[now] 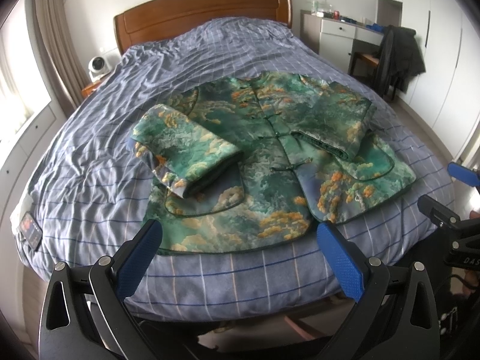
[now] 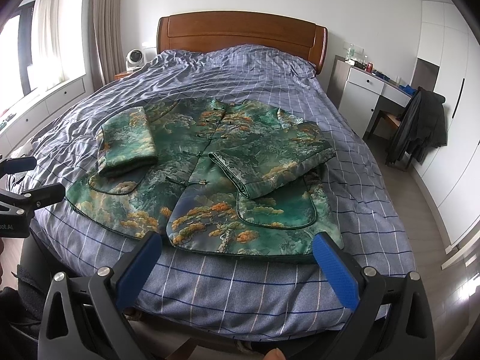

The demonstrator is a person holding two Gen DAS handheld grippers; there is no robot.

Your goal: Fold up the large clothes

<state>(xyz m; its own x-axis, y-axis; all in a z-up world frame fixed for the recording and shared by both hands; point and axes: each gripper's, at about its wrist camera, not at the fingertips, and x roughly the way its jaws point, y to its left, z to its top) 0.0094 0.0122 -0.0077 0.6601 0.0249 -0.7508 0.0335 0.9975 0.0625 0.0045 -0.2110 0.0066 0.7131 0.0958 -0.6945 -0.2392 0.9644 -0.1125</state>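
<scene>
Left wrist view: jacket, green and orange brocade, lies front-up on the checked bedspread, collar toward the headboard, hem nearest the viewer, both sleeves folded across the chest. The left gripper hovers spread wide and empty just short of the hem, centred on the left half; the long axis runs straight away from its fingers. Right wrist view: the right gripper is equally wide apart and holds nothing, poised over the hem's right half. Each gripper appears equally near its own hem corner, so a hem-to-collar fold probably follows.
</scene>
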